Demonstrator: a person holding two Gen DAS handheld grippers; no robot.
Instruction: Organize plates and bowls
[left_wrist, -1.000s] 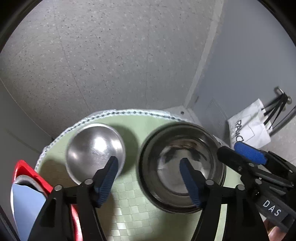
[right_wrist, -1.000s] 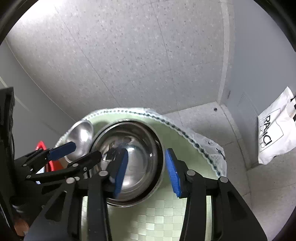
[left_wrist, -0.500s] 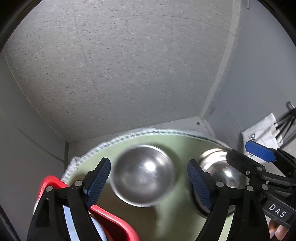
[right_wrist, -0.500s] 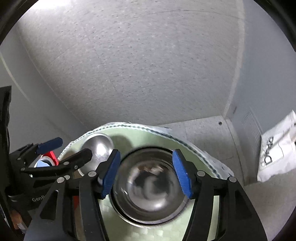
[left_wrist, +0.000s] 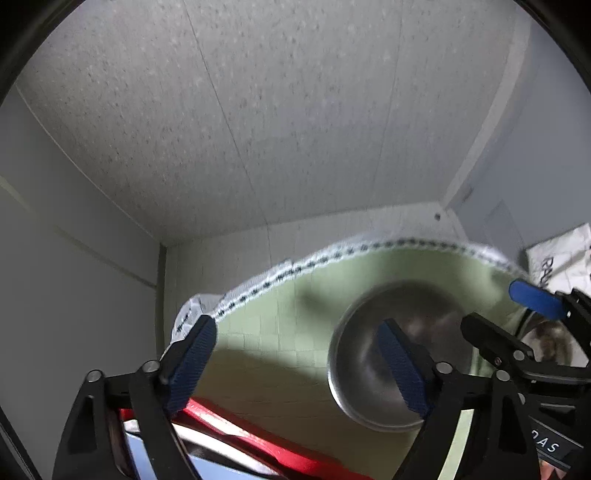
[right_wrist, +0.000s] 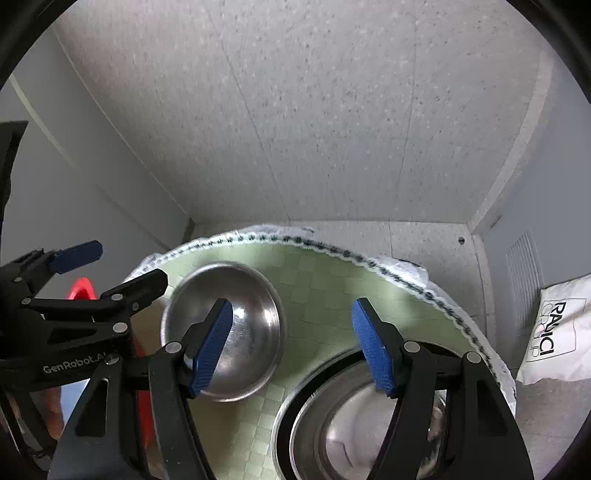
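Left wrist view: my left gripper (left_wrist: 295, 365) stands wide with nothing between its blue pads (left_wrist: 190, 363).
Left view, small steel bowl (left_wrist: 373, 354): it sits on the green checkered placemat (left_wrist: 295, 314), right of centre, partly behind my right-hand pad.
Left view, red rack (left_wrist: 258, 448): near left, under the gripper, with something pale blue inside; I cannot tell what.
Left view, right edge: my right gripper (left_wrist: 517, 314) reaches in over the large steel bowl (left_wrist: 546, 339).
Right wrist view: my right gripper (right_wrist: 293, 345) has just been opening; its jaws are apart and grip nothing.
Right view, small steel bowl (right_wrist: 255, 314): far left on the placemat (right_wrist: 325, 291), behind the left pad.
Right view, large steel bowl (right_wrist: 340, 435): near right, below the right pad, apart from the small one.
Right view, left gripper (right_wrist: 110, 266): at the left edge.
Right view, white bag (right_wrist: 557, 339): on the floor, far right.
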